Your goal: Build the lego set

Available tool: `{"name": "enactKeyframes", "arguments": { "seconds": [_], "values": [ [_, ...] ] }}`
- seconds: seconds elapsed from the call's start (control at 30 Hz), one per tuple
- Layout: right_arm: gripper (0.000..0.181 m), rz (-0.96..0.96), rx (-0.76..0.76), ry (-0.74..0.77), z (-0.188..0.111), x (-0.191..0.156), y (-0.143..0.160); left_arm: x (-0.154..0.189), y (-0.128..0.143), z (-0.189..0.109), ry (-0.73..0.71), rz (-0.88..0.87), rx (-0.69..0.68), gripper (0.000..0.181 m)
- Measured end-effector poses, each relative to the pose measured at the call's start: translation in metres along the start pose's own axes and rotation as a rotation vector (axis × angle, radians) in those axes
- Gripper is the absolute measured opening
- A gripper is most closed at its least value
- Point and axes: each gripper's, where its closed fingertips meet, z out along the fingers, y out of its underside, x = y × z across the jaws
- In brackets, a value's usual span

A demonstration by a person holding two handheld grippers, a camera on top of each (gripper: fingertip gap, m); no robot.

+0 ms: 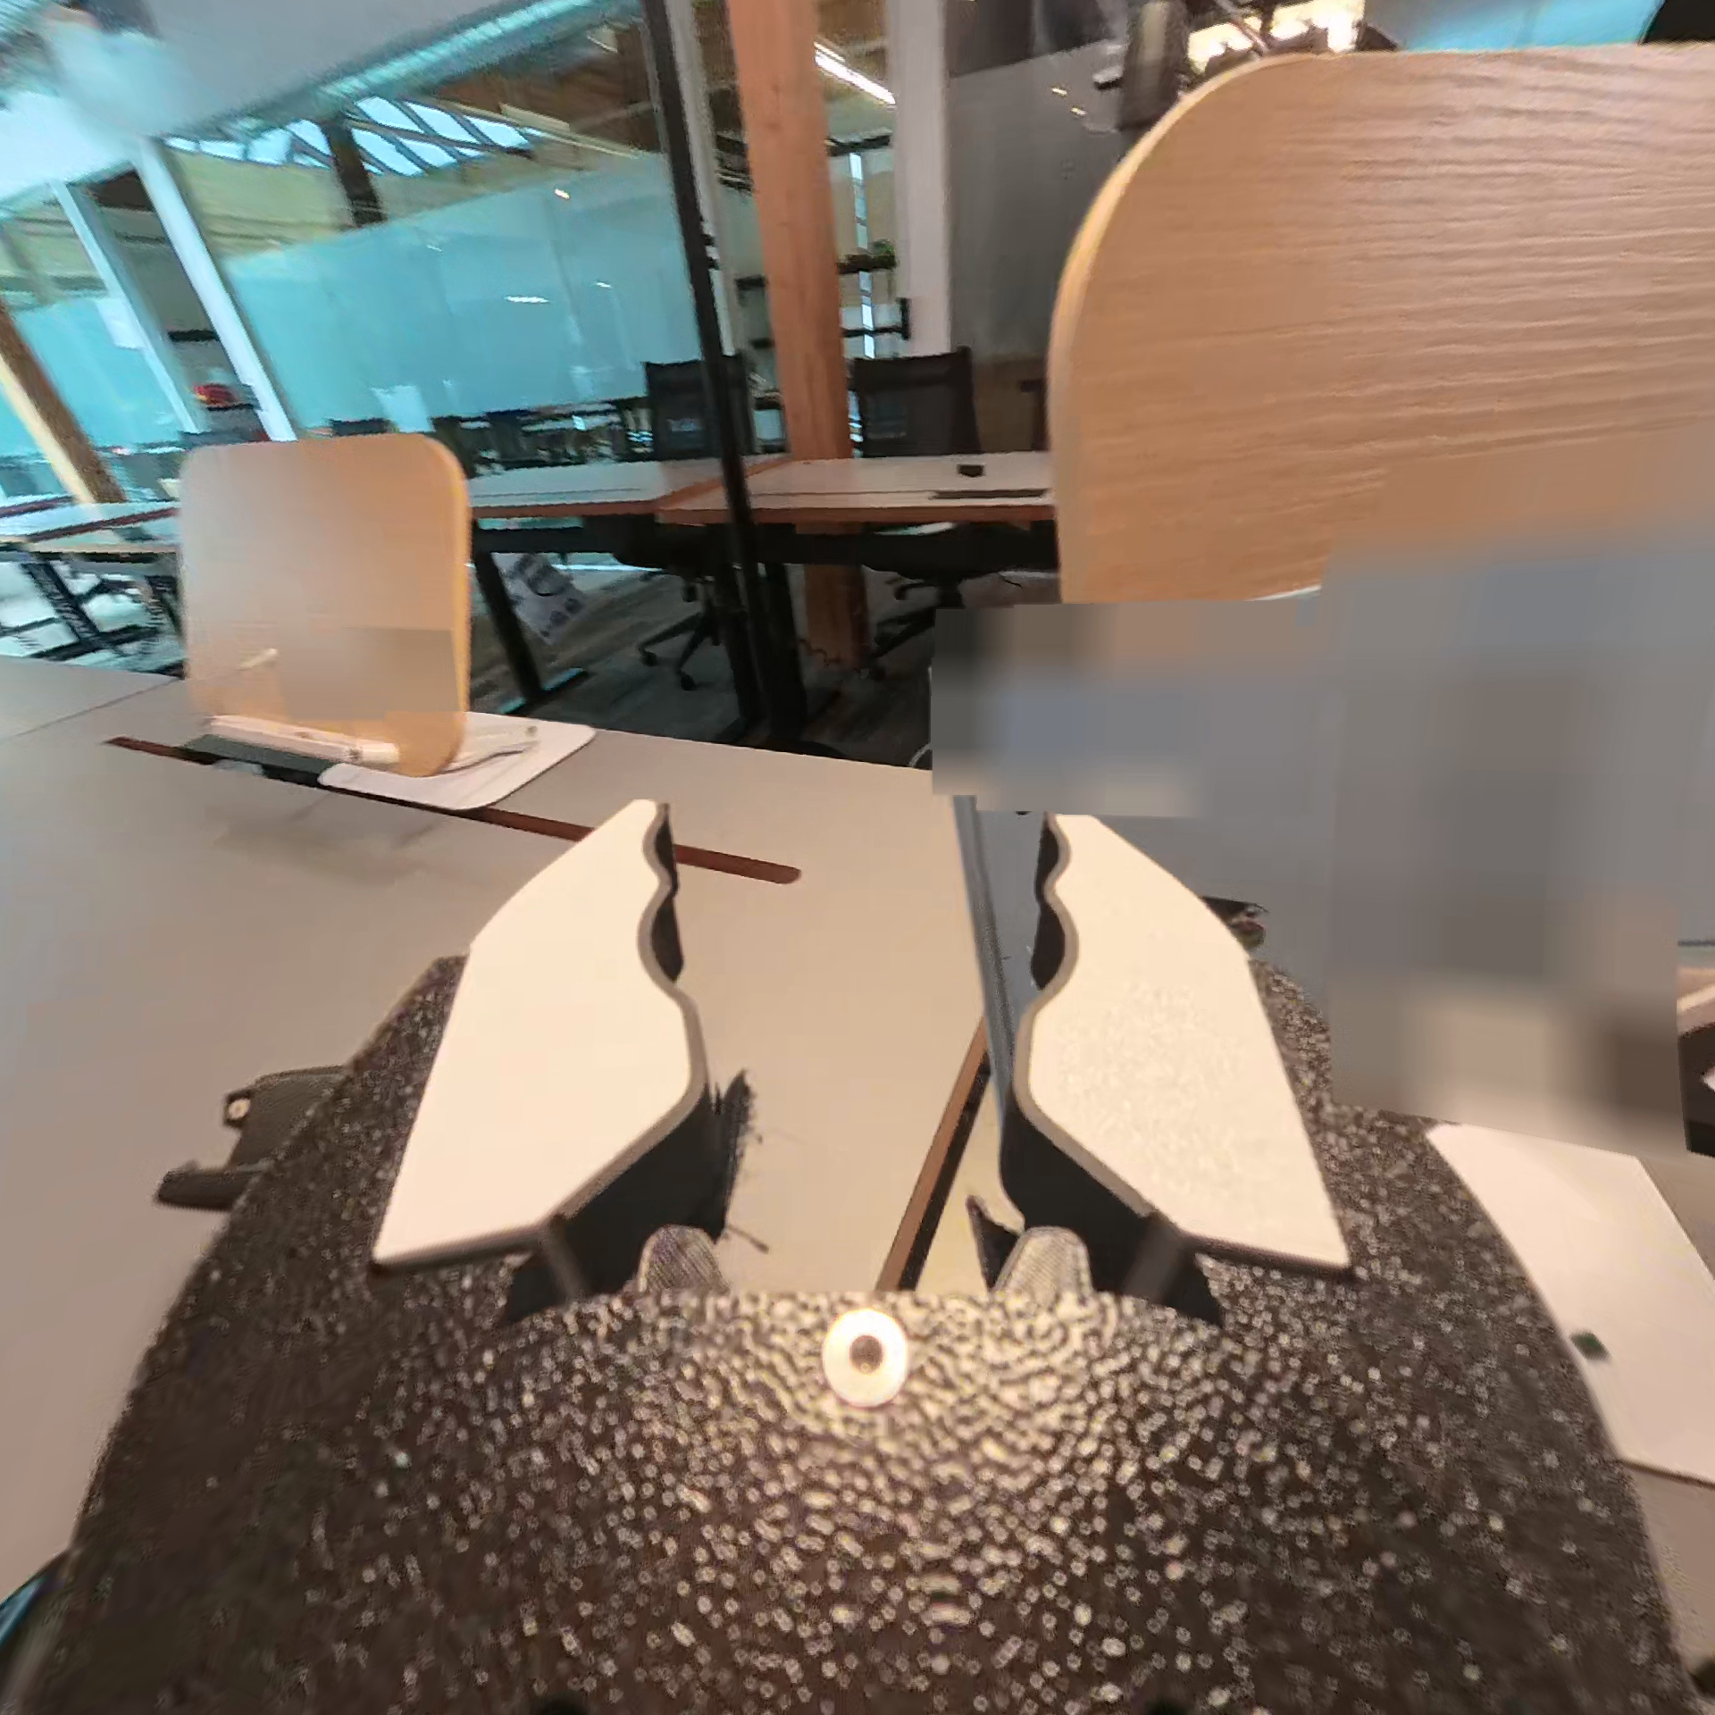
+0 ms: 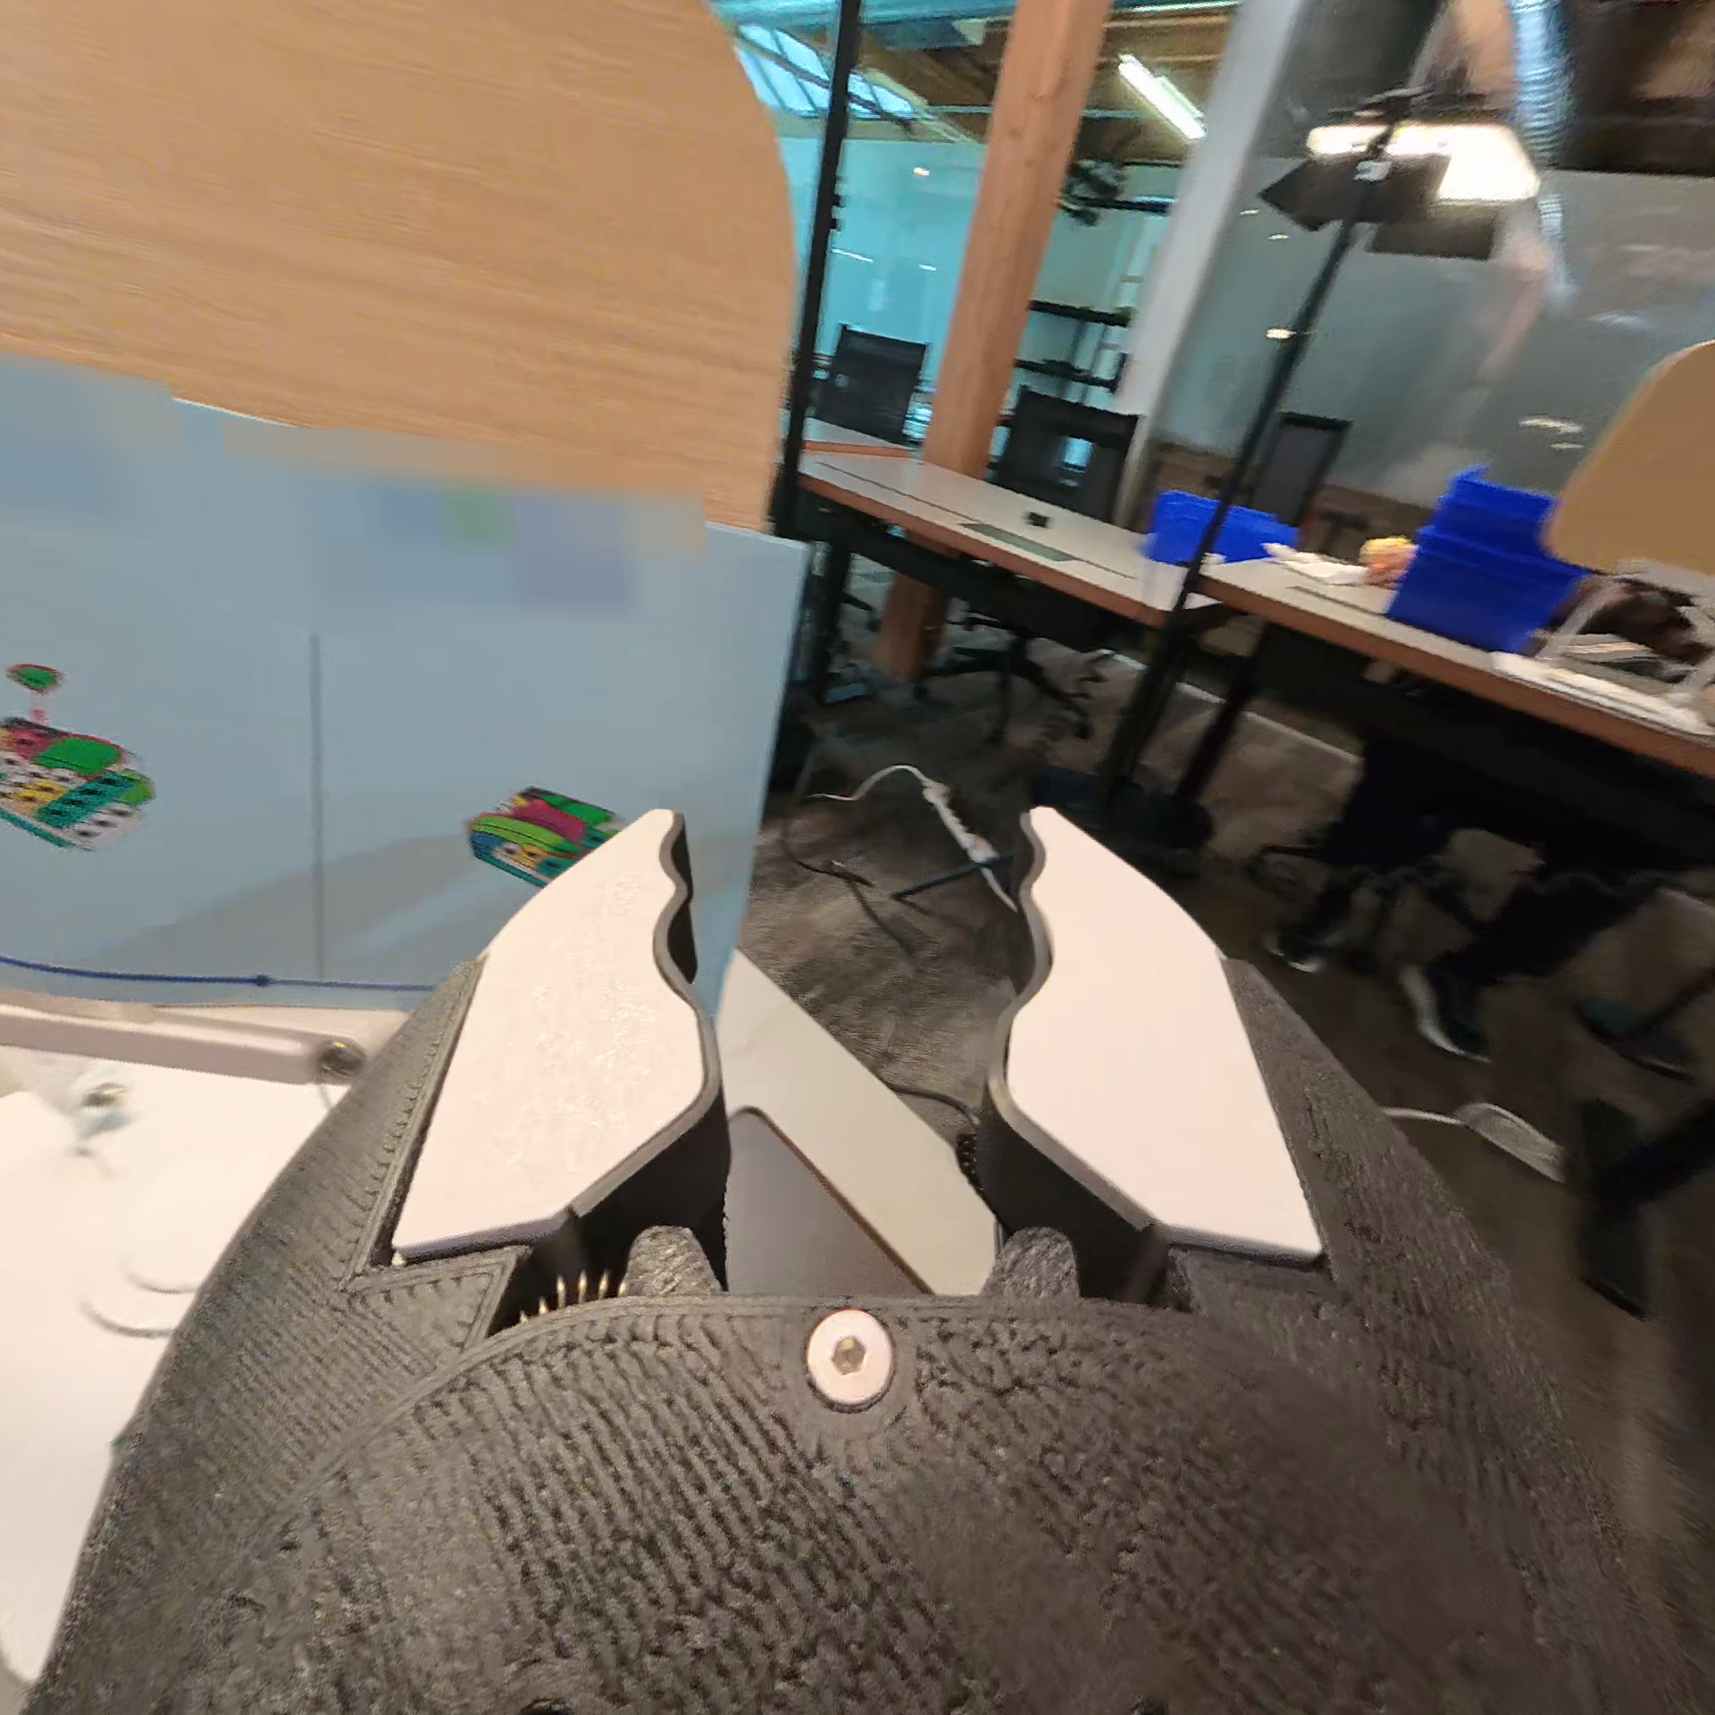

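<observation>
1. Jaws of the left gripper (image 1: 858, 826) stand spread and empty above the grey bench (image 1: 232, 974), its white-topped fingers (image 1: 557, 1039) raised clear of the surface.
2. Jaws of the right gripper (image 2: 854, 826) are likewise parted and grasp nothing, poised past the bench corner (image 2: 835, 1141) with bare floor (image 2: 928, 928) beyond.
3. Left of the right gripper, a pale blue instruction sheet (image 2: 371, 742) printed with colourful brick models leans upright against a wooden divider panel (image 2: 371, 232); its wording is blurred over.
4. No loose lego pieces can be made out in either view; only the printed models on the sheet show.
5. Far left of the left gripper, a smaller wooden panel (image 1: 325, 594) stands on a white mat (image 1: 492, 770).
6. Right of the right gripper, across an open aisle, blue bins (image 2: 1485, 575) sit on another bench (image 2: 1392, 631).
</observation>
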Motion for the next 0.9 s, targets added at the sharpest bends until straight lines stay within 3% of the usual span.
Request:
{"name": "enactKeyframes", "arguments": {
  "seconds": [0.03, 0.13, 0.23, 0.33, 0.43, 0.53, 0.6, 0.73, 0.9],
  "values": [
    [0.067, -0.014, -0.007, 0.037, -0.008, 0.008, 0.000, -0.005, -0.002, -0.003, -0.029, -0.019, 0.022, 0.076],
    [0.069, -0.056, -0.001, 0.097, -0.044, 0.024, -0.003, -0.004, -0.010, -0.020, -0.042, -0.093, 0.092, 0.078],
    [0.068, -0.055, 0.034, 0.080, -0.094, 0.027, -0.011, 0.019, -0.024, -0.047, 0.004, -0.138, 0.182, 0.076],
    [0.068, 0.011, 0.064, 0.035, -0.156, 0.024, -0.015, 0.073, -0.036, -0.083, 0.152, -0.180, 0.252, 0.074],
    [0.068, 0.095, 0.046, -0.012, -0.227, 0.015, -0.006, 0.149, -0.041, -0.131, 0.373, -0.169, 0.332, 0.065],
    [0.067, 0.178, 0.003, -0.062, -0.297, 0.000, 0.019, 0.205, -0.039, -0.184, 0.589, -0.338, 0.440, 0.054],
    [0.067, 0.203, 0.004, -0.024, -0.342, -0.004, 0.041, 0.238, -0.028, -0.216, 0.693, -0.417, 0.498, 0.053],
    [0.065, 0.182, 0.050, 0.176, -0.420, 0.007, 0.095, 0.304, 0.023, -0.252, 0.703, -0.276, 0.498, 0.055],
    [0.060, 0.081, 0.194, 0.385, -0.475, 0.018, 0.136, 0.356, 0.055, -0.269, 0.751, -0.311, 0.527, 0.049]
  ]
}}
